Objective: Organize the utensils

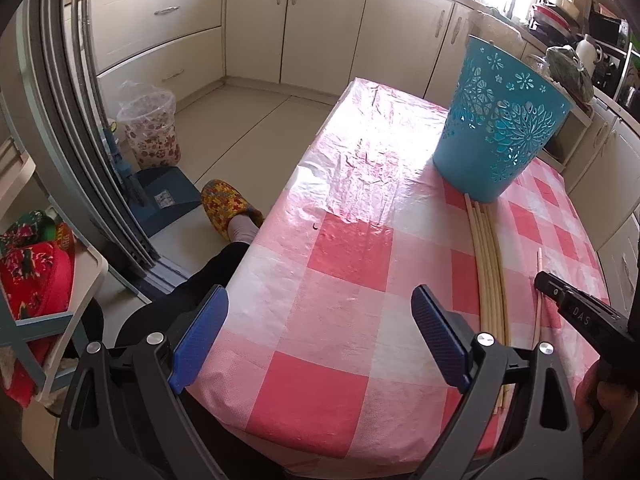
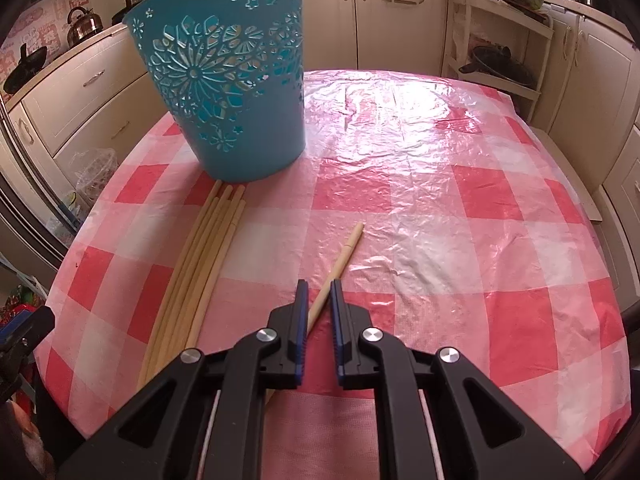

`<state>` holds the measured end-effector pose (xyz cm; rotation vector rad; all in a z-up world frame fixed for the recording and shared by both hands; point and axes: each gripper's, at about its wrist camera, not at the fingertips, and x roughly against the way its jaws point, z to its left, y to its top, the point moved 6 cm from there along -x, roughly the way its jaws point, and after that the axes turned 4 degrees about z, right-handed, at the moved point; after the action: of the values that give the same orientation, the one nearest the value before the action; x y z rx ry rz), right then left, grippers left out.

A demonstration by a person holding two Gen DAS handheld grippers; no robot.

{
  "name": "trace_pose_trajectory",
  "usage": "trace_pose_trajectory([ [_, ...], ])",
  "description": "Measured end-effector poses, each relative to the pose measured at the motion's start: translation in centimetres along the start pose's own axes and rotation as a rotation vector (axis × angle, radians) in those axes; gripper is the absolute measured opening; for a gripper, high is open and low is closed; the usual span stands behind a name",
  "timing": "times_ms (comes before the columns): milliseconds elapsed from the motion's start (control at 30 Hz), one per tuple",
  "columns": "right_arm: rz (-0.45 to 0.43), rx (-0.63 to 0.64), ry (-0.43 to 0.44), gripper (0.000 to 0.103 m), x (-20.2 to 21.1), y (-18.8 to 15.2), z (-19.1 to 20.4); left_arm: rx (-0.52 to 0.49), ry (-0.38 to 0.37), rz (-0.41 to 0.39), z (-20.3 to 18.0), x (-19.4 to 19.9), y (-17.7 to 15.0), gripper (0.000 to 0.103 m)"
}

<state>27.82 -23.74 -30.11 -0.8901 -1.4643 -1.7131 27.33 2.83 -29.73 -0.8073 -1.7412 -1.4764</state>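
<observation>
Chopstick (image 2: 339,263) sits between the right gripper (image 2: 319,286) — nearly closed; left gripper (image 1: 320,304) spread wide.

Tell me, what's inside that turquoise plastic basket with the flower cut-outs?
Only the far inner wall shows through the holes of the turquoise plastic basket with flower cut-outs; neither camera looks over its rim, so its contents stay hidden. The bundle of pale wooden chopsticks lies outside, in front of its base.

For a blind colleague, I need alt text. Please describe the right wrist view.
The right gripper is nearly shut around one chopstick lying on a pink checked tablecloth. To its left lies a bundle of chopsticks, their far ends near a blue cut-out basket standing upright. Kitchen cabinets stand behind.
</observation>
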Motion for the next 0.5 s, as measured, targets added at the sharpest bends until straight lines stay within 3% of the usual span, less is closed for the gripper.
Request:
trace_pose_trajectory([
  [300, -0.006, -0.024, 0.011, 0.012, -0.7, 1.2, -0.1, -0.052, 0.002, 0.015, -1.9, -0.6, -0.2, 0.089],
  [500, 0.003, 0.042, 0.022, 0.011, -0.6, 0.9, 0.6, -0.076, -0.053, 0.027, -4.6, -1.4, 1.3, 0.089],
])
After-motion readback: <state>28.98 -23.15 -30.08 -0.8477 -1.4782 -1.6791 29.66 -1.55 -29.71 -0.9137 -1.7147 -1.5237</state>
